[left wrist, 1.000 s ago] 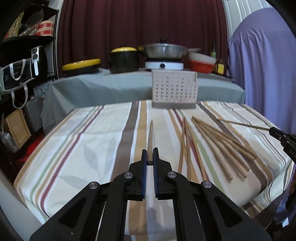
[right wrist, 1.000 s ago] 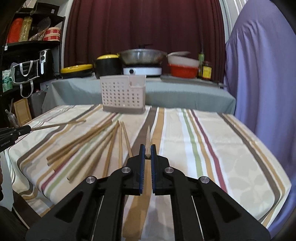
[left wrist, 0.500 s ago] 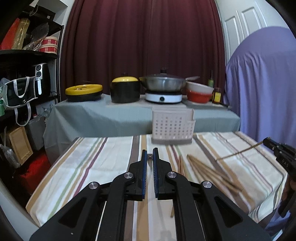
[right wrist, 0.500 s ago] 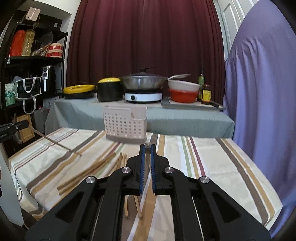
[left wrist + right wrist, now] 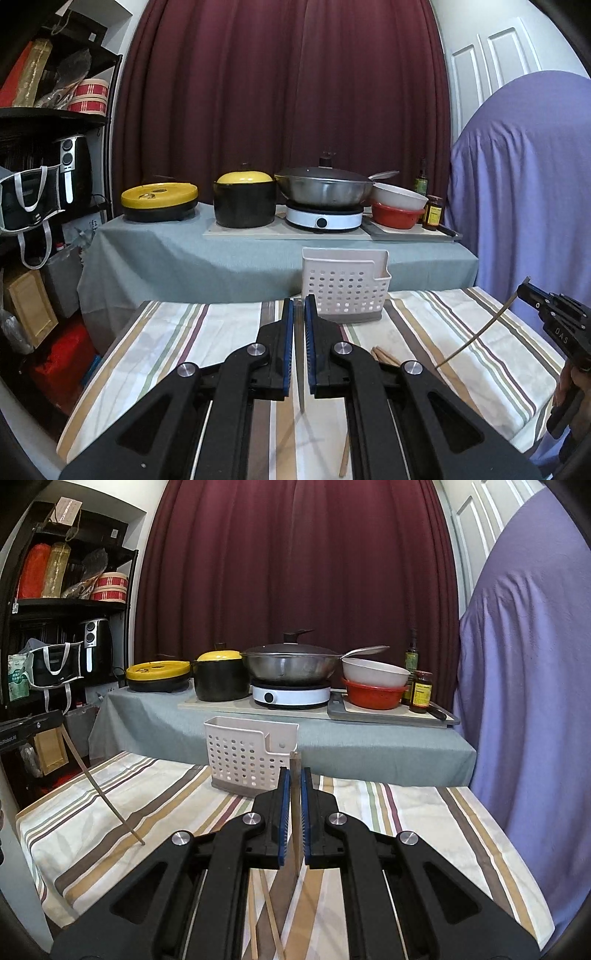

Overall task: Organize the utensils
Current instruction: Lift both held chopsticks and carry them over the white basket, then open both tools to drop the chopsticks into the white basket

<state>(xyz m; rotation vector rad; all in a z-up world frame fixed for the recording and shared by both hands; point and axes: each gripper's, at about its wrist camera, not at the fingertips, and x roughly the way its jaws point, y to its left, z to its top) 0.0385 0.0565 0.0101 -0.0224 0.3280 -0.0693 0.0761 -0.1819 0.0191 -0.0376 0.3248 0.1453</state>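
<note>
The striped tablecloth [image 5: 461, 332] is carrying a white perforated caddy [image 5: 345, 291] at its far edge. In front of that caddy, the left gripper [image 5: 299, 325] is pinching one chopstick [image 5: 300, 369] and the right gripper [image 5: 292, 797] is pinching another chopstick [image 5: 294, 812]; loose chopsticks [image 5: 271, 923] are lying nearer than the caddy.

Loose chopsticks [image 5: 274, 919] mostly hidden behind the right hand-held gripper [image 5: 295, 775].

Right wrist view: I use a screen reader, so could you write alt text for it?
The right gripper is shut on a wooden chopstick above a striped tablecloth, facing a white perforated holder. At left, the left gripper holds another chopstick slanting down. Cookware sits behind.
</note>
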